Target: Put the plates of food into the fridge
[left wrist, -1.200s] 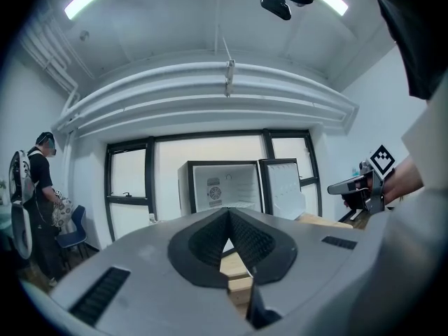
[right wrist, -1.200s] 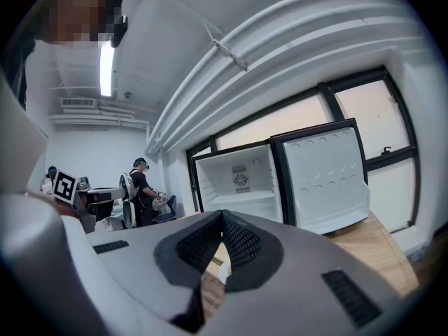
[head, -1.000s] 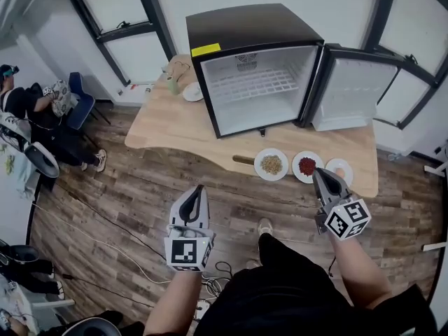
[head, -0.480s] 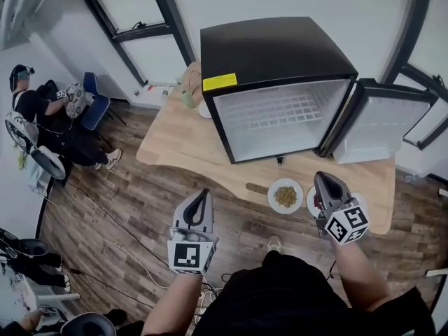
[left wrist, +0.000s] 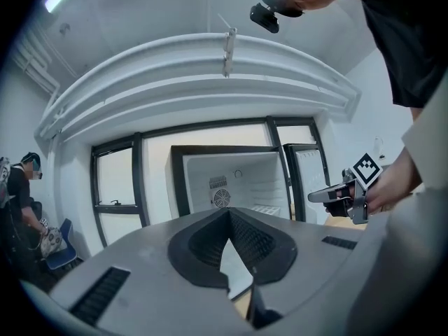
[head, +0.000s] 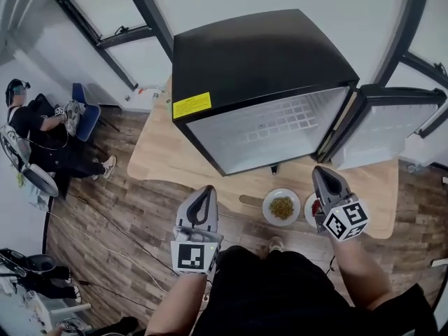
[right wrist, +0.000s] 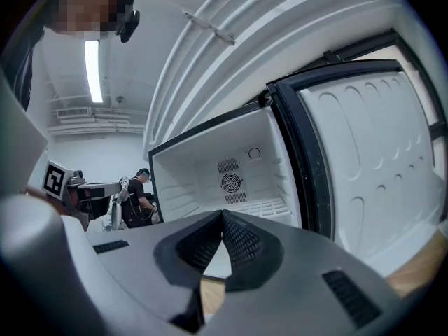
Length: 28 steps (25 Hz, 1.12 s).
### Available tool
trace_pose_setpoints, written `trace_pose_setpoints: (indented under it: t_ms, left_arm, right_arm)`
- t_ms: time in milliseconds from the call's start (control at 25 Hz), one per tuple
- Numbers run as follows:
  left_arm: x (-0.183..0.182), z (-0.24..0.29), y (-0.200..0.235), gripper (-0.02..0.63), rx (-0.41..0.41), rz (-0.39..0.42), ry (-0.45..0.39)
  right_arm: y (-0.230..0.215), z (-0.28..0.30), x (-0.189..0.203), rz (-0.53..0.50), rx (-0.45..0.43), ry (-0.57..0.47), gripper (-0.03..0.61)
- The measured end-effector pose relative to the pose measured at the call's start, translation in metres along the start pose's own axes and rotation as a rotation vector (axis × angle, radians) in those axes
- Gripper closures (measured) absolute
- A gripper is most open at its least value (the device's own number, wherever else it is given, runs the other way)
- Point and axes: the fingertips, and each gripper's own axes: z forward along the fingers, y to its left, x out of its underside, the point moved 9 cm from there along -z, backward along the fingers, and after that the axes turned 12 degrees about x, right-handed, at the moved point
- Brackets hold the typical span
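We close in on the open fridge [head: 259, 54], which now fills the 12 o'clock half of the head view where a second ago it stood well back across the table [head: 171, 156]. Its door [head: 388, 128] hangs wide at 3 o'clock, and the wire shelf [right wrist: 260, 205] inside is bare.

Both claws have travelled forward with us and neither carries anything. The left gripper [head: 202, 194] has its jaws pressed together on air, and so has the right gripper [head: 323, 176], as each gripper's own view confirms.

The food waits on the near edge of the table, at 6 o'clock from the fridge. The plate of yellowish grains [head: 281, 206] lies in the open, at 9 o'clock of the right gripper. The plate of red food [head: 312, 208] shows only as a sliver behind that gripper. A third plate, seen a second ago further toward 3 o'clock, is now hidden by the right gripper.

We judge the approach about done and the loading not yet begun. No plate has left the table, and the jaws must spread before the right gripper can take the nearest rim.
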Motion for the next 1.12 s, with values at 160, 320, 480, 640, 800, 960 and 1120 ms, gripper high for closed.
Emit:
trace_pose_setpoints:
  t_ms: [160,320,480,640,800,960,1120]
  left_arm:
    - [0.012,0.019,0.007,0.611,0.086,0.004,0.005]
    - [0.019,0.035,0.021,0.61,0.167,-0.013,-0.02]
    - [0.016,0.046,0.03,0.609,0.302,-0.016,-0.052]
    - [0.032,0.053,0.033,0.611,0.435,-0.022,-0.037]
    - [0.045,0.064,0.041,0.61,0.518,0.007,-0.055]
    - [0.054,0.077,0.035,0.609,0.613,0.068,-0.076]
    - [0.06,0.082,0.027,0.609,0.687,0.065,-0.083]
  right_arm:
    - [-0.002,-0.005,0.005,0.014,0.071,0.0,0.557]
    - [0.001,-0.014,0.014,0.028,0.142,0.009,0.557]
    - [0.016,-0.027,0.028,0.06,0.247,0.032,0.557]
    - [0.042,-0.041,0.048,0.067,0.328,0.067,0.557]
    - [0.061,-0.057,0.071,0.124,0.425,0.064,0.557]
    - [0.074,-0.076,0.106,0.216,0.509,0.069,0.557]
    - [0.082,-0.087,0.148,0.328,0.568,0.077,0.555]
